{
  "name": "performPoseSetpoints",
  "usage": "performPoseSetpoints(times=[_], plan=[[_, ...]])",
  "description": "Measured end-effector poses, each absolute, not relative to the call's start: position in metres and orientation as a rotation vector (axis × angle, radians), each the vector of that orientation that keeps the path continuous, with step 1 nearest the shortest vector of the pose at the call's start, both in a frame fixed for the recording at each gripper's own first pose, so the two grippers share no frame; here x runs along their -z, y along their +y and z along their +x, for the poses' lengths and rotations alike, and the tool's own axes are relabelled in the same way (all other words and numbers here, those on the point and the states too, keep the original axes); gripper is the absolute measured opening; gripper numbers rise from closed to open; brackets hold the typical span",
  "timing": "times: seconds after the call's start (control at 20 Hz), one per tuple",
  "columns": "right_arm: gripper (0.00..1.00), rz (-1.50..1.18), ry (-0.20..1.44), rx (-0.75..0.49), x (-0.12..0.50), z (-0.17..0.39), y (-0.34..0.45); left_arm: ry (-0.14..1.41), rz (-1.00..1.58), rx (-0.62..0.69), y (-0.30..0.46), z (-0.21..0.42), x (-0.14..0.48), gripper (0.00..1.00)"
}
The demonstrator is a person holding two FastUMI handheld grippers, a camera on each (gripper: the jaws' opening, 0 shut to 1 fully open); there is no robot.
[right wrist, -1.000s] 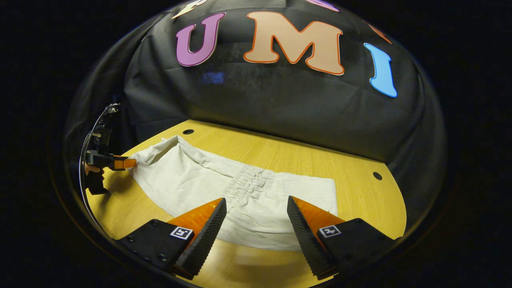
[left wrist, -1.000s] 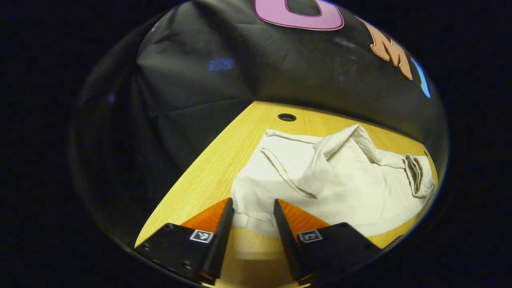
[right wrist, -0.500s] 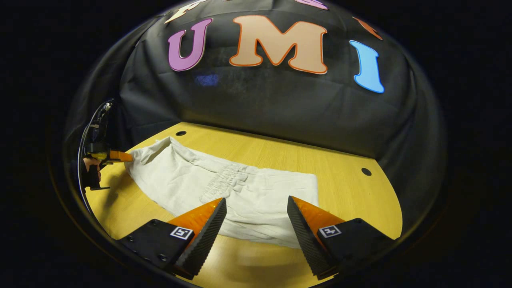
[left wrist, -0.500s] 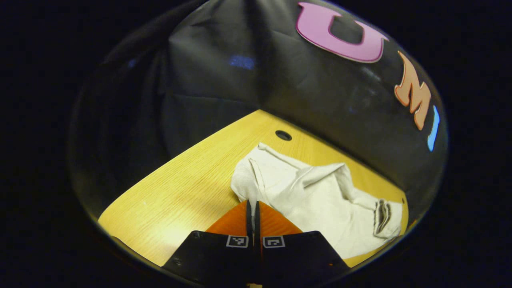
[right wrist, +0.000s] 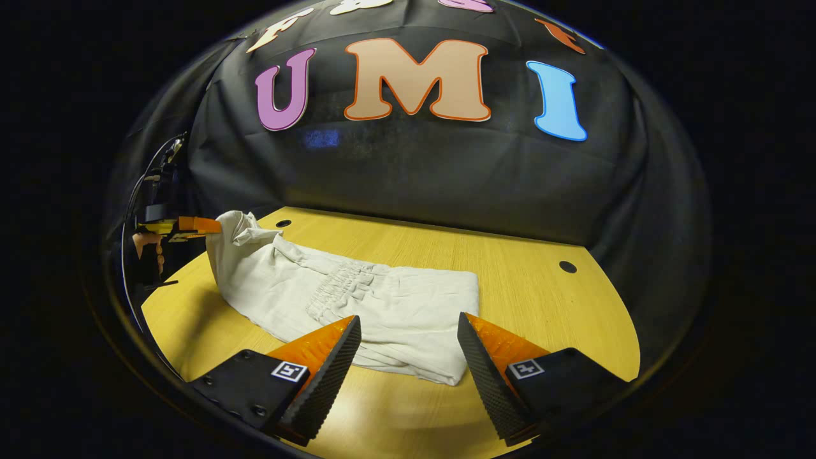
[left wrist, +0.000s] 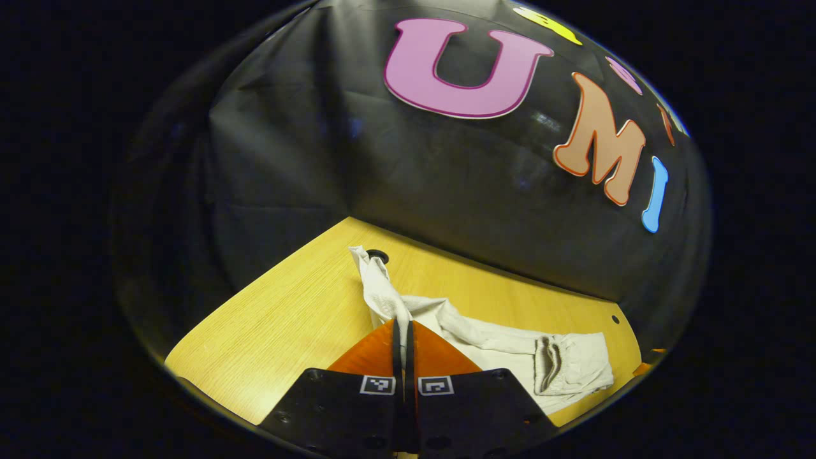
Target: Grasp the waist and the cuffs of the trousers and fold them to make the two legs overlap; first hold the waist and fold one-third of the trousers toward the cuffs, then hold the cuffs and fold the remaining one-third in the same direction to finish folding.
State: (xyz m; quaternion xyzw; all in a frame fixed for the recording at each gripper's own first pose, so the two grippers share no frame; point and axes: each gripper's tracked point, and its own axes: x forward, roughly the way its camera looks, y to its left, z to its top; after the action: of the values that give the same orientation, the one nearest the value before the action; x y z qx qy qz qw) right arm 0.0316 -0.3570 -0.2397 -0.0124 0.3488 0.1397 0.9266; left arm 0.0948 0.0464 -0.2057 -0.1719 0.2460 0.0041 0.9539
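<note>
The cream trousers [left wrist: 510, 347] lie across the wooden table [left wrist: 287, 319]. My left gripper [left wrist: 403, 324] is shut on their near end, and the cloth rises in a raised ridge beyond the fingertips. In the right gripper view the trousers [right wrist: 382, 306] stretch from the far left to just beyond my right gripper [right wrist: 408, 328], with a gathered elastic band near their middle. My right gripper is open, its fingers standing on either side of the trousers' near edge with nothing pinched. The left gripper [right wrist: 203, 225] shows at the far left, holding the lifted end above the table.
The table [right wrist: 523, 280] has small round holes, one at the back right [right wrist: 567, 266] and one at the back left [right wrist: 283, 224]. Black cloth walls stand close behind the table. A hand [right wrist: 146, 242] holds the left gripper at the left edge.
My left gripper went from open to shut on the trousers' end and has lifted it off the table, bunching the cloth. The right gripper stayed open; the trousers' near edge has drawn away from it.
</note>
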Motion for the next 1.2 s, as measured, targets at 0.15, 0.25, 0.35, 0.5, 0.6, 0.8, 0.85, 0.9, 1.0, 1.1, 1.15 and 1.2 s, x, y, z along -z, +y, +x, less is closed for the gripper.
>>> performPoseSetpoints(times=[0.15, 0.25, 0.35, 0.5, 0.6, 0.8, 0.85, 0.9, 1.0, 1.1, 1.15, 1.2], plan=[[0.98, -0.017, 0.709, -0.279, 0.236, 0.025, -0.375, 0.469, -0.335, 0.034, 0.02, 0.102, 0.182, 0.0], [0.99, -0.009, 0.712, -0.271, 0.237, 0.022, -0.387, 0.456, -0.328, 0.059, 0.0, 0.106, 0.169, 0.0], [0.98, 0.004, 0.709, -0.26, 0.235, 0.018, -0.399, 0.445, -0.32, 0.085, -0.02, 0.108, 0.158, 0.0], [0.99, 0.021, 0.7, -0.236, 0.23, 0.011, -0.422, 0.429, -0.292, 0.137, -0.059, 0.111, 0.14, 0.0], [0.98, 0.025, 0.695, -0.219, 0.228, 0.007, -0.437, 0.419, -0.283, 0.175, -0.084, 0.114, 0.13, 0.0], [0.98, 0.039, 0.693, -0.18, 0.224, -0.003, -0.466, 0.407, -0.271, 0.252, -0.138, 0.119, 0.115, 0.0], [0.98, 0.039, 0.692, -0.17, 0.223, -0.007, -0.474, 0.403, -0.271, 0.272, -0.151, 0.119, 0.111, 0.0], [0.98, 0.041, 0.691, -0.163, 0.221, -0.009, -0.48, 0.401, -0.269, 0.294, -0.165, 0.12, 0.109, 0.0], [0.98, 0.041, 0.689, -0.149, 0.22, -0.013, -0.492, 0.401, -0.263, 0.336, -0.193, 0.119, 0.106, 0.0], [0.98, 0.04, 0.693, -0.137, 0.219, -0.019, -0.502, 0.407, -0.26, 0.38, -0.223, 0.117, 0.104, 0.0], [0.98, 0.04, 0.694, -0.131, 0.218, -0.021, -0.507, 0.41, -0.259, 0.402, -0.238, 0.116, 0.103, 0.0], [0.98, 0.043, 0.697, -0.126, 0.218, -0.023, -0.507, 0.415, -0.255, 0.423, -0.254, 0.115, 0.104, 0.0]])
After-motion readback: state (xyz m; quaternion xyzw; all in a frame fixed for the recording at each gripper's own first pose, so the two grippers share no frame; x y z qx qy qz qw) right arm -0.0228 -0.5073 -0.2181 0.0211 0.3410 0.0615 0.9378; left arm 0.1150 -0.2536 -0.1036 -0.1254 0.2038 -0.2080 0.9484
